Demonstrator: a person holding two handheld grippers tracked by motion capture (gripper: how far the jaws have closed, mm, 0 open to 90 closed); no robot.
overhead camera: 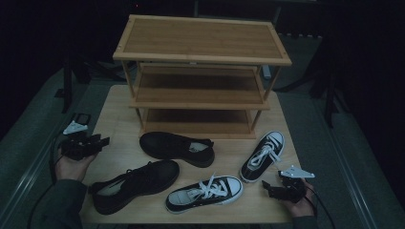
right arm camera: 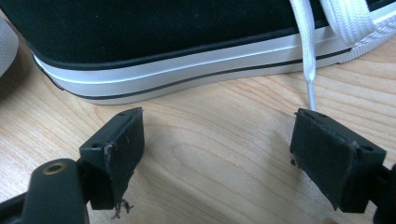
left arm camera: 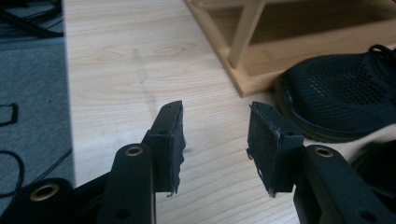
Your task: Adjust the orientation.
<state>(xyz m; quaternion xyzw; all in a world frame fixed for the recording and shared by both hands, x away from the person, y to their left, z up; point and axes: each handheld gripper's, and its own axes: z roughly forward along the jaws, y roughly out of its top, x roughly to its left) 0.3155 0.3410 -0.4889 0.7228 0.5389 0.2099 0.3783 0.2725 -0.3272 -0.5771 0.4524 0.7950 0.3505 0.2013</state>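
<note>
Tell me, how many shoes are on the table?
4. A black shoe lies before the rack, another black shoe at front left, a white-laced sneaker at front middle, and a second sneaker at right. None seem hidden; the shelves look bare.

rack (overhead camera: 202,38) behind | four shoes (overhead camera: 177,147) before it on table (overhead camera: 119,102) | tongs at both edges

It looks like a dim recording lab rather than a home: a pale wooden table (overhead camera: 114,109) stands on grey carpet (overhead camera: 33,124) among dark stand legs (overhead camera: 329,102) and loose black cables (left arm camera: 9,158), with a three-tier bamboo shoe rack (overhead camera: 200,40) at its far edge.
</note>
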